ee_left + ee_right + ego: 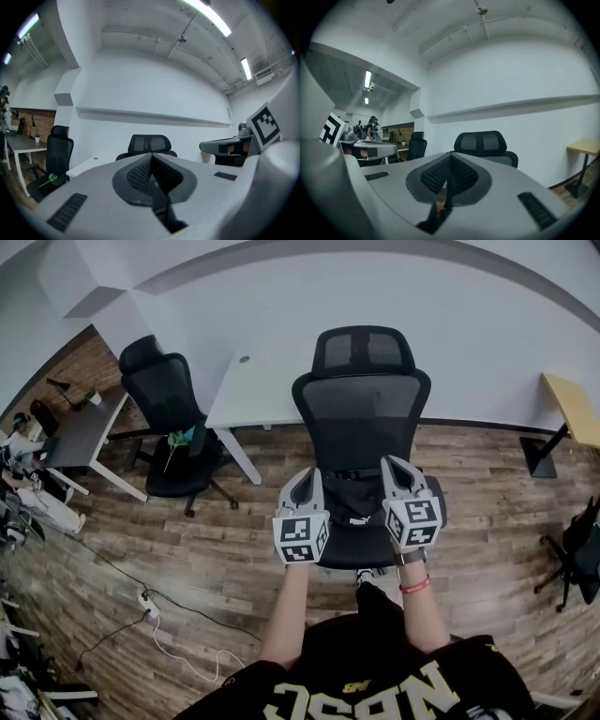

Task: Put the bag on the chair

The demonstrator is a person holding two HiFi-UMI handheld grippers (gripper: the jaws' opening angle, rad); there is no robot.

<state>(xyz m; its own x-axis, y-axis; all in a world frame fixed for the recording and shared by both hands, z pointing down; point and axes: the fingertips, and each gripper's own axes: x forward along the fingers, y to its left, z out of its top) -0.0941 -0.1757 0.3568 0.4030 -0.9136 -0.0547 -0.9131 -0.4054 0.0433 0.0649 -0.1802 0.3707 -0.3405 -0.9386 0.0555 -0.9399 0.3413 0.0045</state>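
A black mesh office chair (361,399) stands right in front of me on the wood floor. On its seat lies a black bag (354,510) with a small white logo. My left gripper (307,478) hangs over the seat's left side and my right gripper (392,465) over its right side, both above the bag. Each one is shut with nothing between its pads. In the left gripper view the left gripper (151,161) points at the chair's headrest (149,144). The right gripper (450,165) likewise faces the headrest (480,142).
A second black chair (169,413) stands to the left, beside a white desk (251,390) and a grey desk (82,432). A wooden table (572,404) and another chair (577,554) are at the right. A power strip with cable (145,601) lies on the floor.
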